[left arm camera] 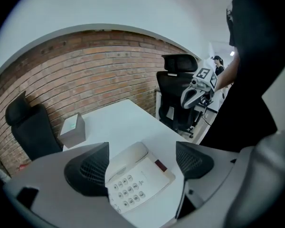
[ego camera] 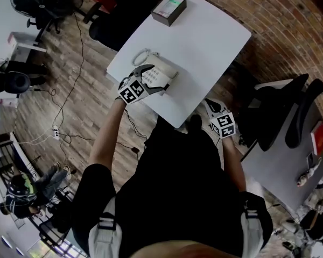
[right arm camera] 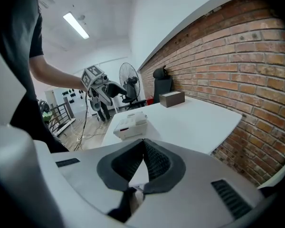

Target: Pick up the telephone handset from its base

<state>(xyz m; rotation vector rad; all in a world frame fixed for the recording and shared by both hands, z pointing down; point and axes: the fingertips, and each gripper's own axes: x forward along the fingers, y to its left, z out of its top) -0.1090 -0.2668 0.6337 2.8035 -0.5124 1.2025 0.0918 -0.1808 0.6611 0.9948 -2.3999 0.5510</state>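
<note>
ok so the left gripper (ego camera: 149,80) is the one that matters here. It hangs right over the cream push-button telephone base (left arm camera: 149,177), jaws wide apart with nothing in them. The cream plastic handset (left arm camera: 126,159) sits in its cradle down the left side of that base. Its long axis runs away from the gripper, near-left to far-right, so roughly along the jaw faces. That's good imo, closing would pinch it across the narrow way.

Catch is, the handset lies nearer the left jaw and the whole phone shows between the two, so I'd guess a nudge left before dropping.

The right gripper (right arm camera: 143,146) is off the near right corner of the white table (ego camera: 204,42), well apart from the phone, jaws pressed together and holding nothing.

The phone sits near the table's near left edge, with its pale coiled cord (ego camera: 140,55) on the far left side. Plenty of bare tabletop out to the small grey box (ego camera: 169,8) at the far end, so lifting straight up looks open
</note>
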